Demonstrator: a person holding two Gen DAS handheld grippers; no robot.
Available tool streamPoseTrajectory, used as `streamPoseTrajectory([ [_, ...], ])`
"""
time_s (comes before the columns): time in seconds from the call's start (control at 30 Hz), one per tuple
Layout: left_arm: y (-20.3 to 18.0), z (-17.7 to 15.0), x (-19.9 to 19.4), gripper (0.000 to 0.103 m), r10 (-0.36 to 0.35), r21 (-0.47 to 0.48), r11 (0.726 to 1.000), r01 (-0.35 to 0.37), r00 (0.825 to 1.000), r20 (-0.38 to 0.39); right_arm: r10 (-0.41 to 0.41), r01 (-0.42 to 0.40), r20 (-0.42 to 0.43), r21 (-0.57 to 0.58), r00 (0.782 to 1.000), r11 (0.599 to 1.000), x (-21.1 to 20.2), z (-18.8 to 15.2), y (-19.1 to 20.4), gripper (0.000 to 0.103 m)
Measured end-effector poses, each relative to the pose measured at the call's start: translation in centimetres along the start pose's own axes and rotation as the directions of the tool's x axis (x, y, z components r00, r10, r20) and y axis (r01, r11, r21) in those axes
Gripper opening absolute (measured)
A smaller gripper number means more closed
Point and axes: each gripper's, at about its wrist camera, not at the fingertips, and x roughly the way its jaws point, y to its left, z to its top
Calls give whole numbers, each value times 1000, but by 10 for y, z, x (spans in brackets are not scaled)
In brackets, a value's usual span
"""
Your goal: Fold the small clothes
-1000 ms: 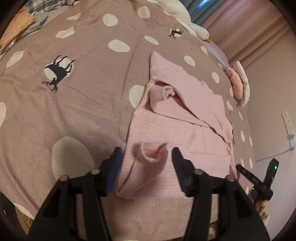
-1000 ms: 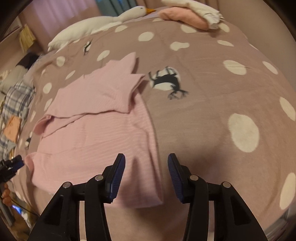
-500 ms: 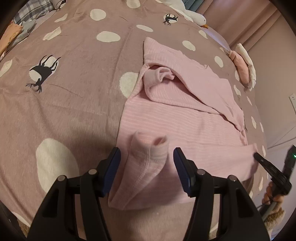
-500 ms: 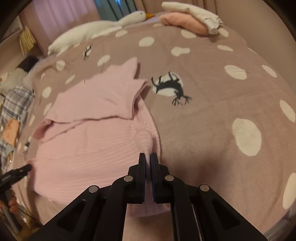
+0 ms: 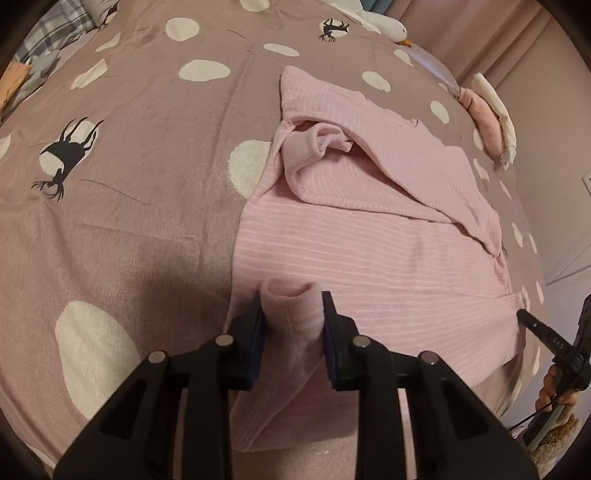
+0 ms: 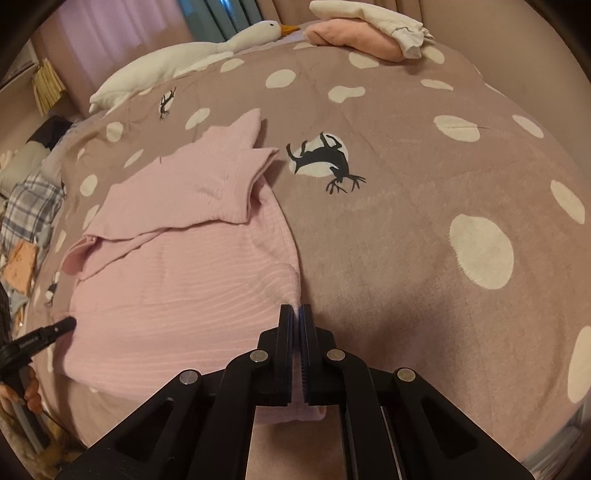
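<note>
A small pink striped garment (image 5: 369, 254) lies partly folded on the spotted bed cover, its far part doubled over the near part. It also shows in the right wrist view (image 6: 177, 280). My left gripper (image 5: 291, 306) has closed onto a raised fold at the garment's near left corner, both pads pressing the cloth. My right gripper (image 6: 296, 314) is shut on the garment's near right corner. The right gripper also shows at the right edge of the left wrist view (image 5: 532, 325).
The mauve bed cover (image 5: 129, 221) with white spots and black deer prints fills both views. A white goose plush (image 6: 184, 59) lies at the far side. Folded pink and white clothes (image 6: 369, 33) sit at the far right. Plaid and orange clothes (image 6: 26, 221) lie at the left.
My left gripper's jaws have narrowed from wide open to pressing the raised fold. My right gripper closed on the garment's corner about half a second ago and still holds it.
</note>
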Motion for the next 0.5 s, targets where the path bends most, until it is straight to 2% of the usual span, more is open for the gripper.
streamPoseTrajectory([
  [0.07,3,0,-2,16,-11,-30,1000,11,1000,2,3,-3,-15,2,1000,1000,0,1,-1,4],
  [0.17,3,0,-6,10,-28,-53,998,28,1000,3,1,-2,-24,-31,1000,1000,-1,3,1,4],
  [0.5,-4,-6,-21,10,-22,-52,998,24,999,42,-18,14,-87,-49,996,999,18,13,7,8],
])
